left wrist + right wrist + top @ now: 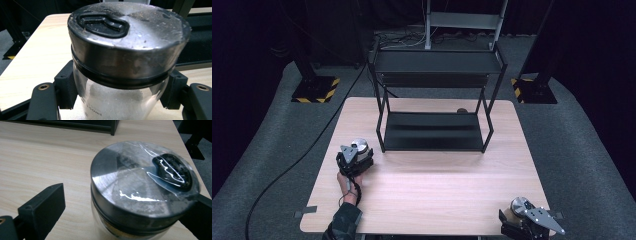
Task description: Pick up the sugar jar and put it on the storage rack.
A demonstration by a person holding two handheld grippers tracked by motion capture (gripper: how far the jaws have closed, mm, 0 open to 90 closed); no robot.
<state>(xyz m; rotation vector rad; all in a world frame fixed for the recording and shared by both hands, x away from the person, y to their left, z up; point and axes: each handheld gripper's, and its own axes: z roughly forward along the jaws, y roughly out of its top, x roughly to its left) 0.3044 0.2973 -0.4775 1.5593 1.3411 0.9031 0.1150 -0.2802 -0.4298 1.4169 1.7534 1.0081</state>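
The left gripper (355, 159) stood near the left edge of the wooden table (437, 185), just in front of the lower shelf of the black metal rack (434, 131). Its two black jaws were closed onto a glass jar of white grains (117, 100), one pad pressed against each side of the glass just under the jar's dark rubber ring. The jar stood upright between them, and its brushed steel lid (130, 32) rose above the jaws and carried a black moulded tab on top. Through the glass the white grains reached well up the jar, and a printed volume mark showed low on the wall. The person's hand (346, 181) gripped the tool from behind, a dark sleeve reaching back to the table's near edge.

The right gripper (526, 220) sat at the near right corner of the table, well apart from the left one. Its jaws stood open around a second glass jar (140, 202), also steel-lidded. The jaw on the left of the right gripper view stood clear of the jar, with bare tabletop showing between pad and glass. The other jaw lay close against the jar's far side, though whether it touched I could not tell. This jar's lid bore a black tab under a wrinkled clear film, and something brownish showed through the glass below the ring.

Beyond both grippers the rack's two dark shelves (437, 62) faced the person.
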